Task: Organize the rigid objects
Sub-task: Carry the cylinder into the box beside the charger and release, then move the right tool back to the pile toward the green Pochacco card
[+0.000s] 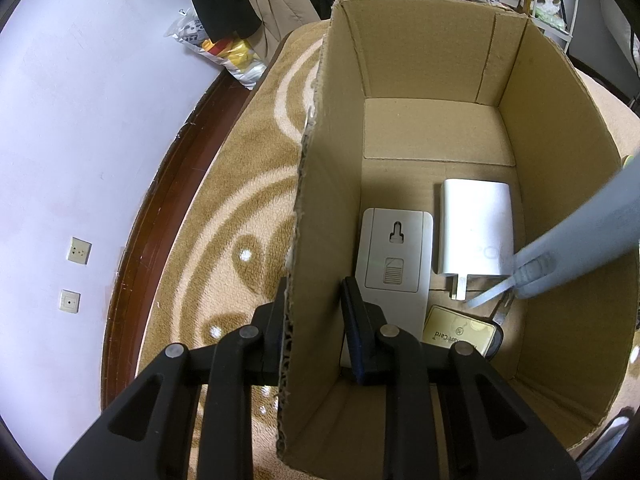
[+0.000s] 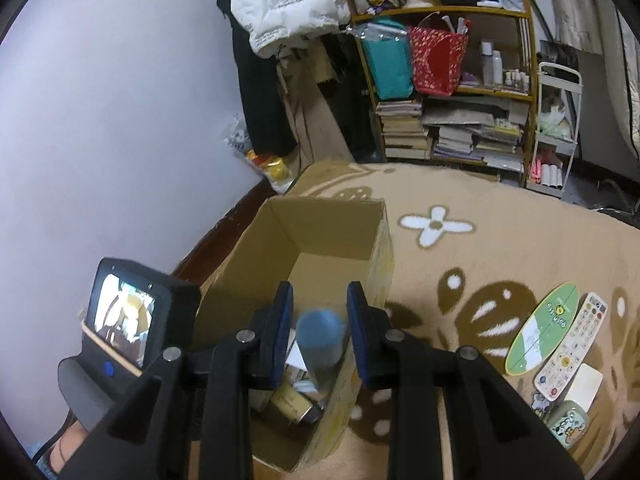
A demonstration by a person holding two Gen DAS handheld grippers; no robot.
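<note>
- Cardboard, plain brown, made up the open box (image 1: 420,60) on the patterned carpet (image 1: 240,200). On its floor, at the lower centre of the left wrist view, lay a grey remote (image 1: 394,256) back side up, a silver charger (image 1: 476,228) and a gold card (image 1: 456,334).
- Left gripper (image 1: 316,304) straddled the box's left wall, one finger outside and one inside; whether it pinched the wall could not be told.
- Right gripper (image 2: 320,316) was spread, with a blurred blue-grey handled tool (image 2: 320,332) between its fingers and touching neither.
- Only the left view showed that tool's (image 1: 580,248) pale tip down beside the charger, its long axis slanting from the right edge toward the lower centre.
- Only the right view showed a white remote (image 2: 570,350) and a green oval board (image 2: 542,330) on the carpet at the right of the frame.
</note>
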